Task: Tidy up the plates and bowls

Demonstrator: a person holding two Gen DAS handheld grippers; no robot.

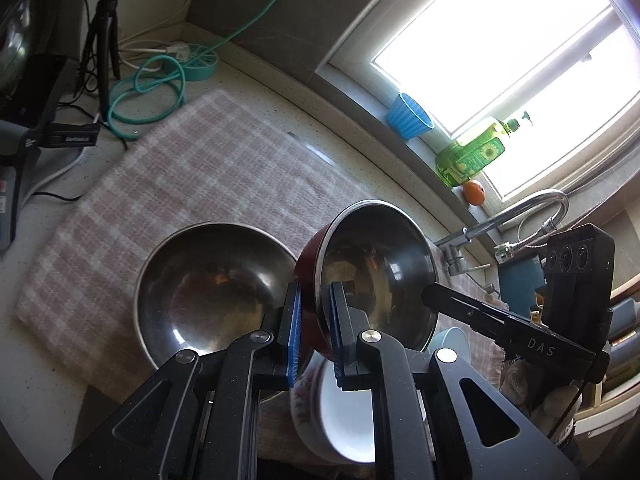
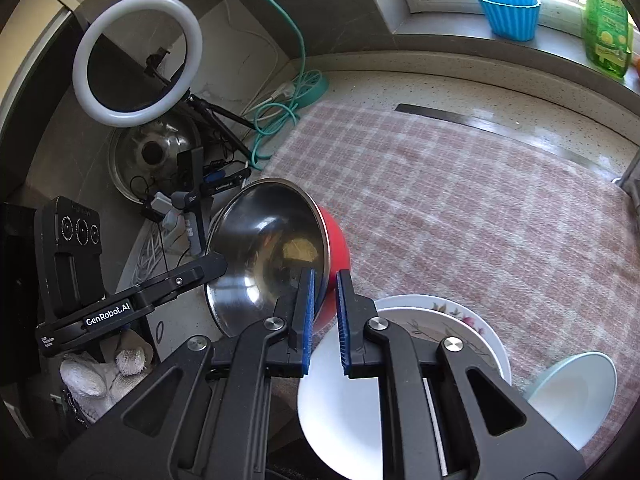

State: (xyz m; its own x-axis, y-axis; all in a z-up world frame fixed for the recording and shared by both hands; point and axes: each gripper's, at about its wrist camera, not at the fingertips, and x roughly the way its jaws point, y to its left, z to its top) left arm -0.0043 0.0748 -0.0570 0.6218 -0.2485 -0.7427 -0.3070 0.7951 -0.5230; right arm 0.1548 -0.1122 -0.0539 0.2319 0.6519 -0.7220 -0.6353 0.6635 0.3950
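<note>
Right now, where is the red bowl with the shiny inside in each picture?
Left wrist view: the red bowl is low and right of centre, tilted, its rim pinched by the left gripper.
Right wrist view: the bowl is just left of centre, its rim pinched by the right gripper.
Shared landmark: the blue ribbed cup on the window sill.
</note>
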